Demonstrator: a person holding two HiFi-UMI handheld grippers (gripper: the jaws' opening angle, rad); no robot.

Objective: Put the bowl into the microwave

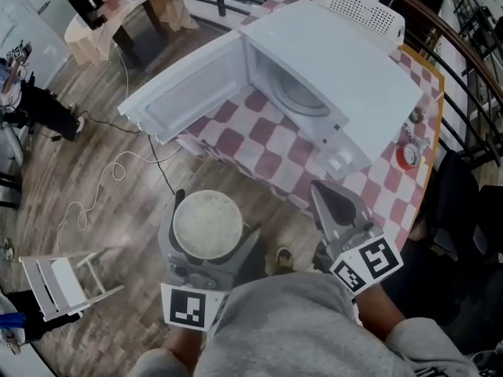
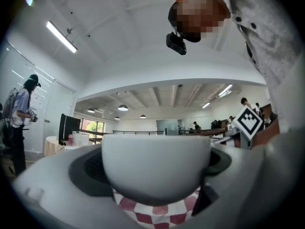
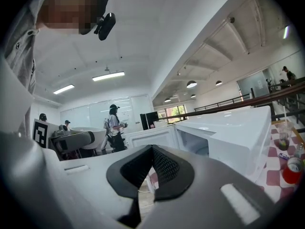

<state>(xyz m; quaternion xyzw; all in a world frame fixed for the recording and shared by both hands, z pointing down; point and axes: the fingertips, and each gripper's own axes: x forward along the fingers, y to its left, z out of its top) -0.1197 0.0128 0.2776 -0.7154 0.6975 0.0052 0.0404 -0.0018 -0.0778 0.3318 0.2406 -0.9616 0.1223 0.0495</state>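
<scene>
Carrying step: my left claw (image 1: 207,234) clamps the bowl (image 1: 207,223); my right claw (image 1: 333,201), shut, holds nothing. Next, lift toward the open microwave (image 1: 346,85) at one o'clock.

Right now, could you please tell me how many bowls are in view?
1. The white bowl sits between the left gripper's jaws, in front of the open microwave; others could be hidden behind it.

Smooth white, cloth, wood
Matt bowl (image 1: 207,225); glossy microwave (image 1: 338,61), probably painted metal; checked cloth table cover (image 1: 267,144); wood-plank floor (image 1: 102,171).
</scene>
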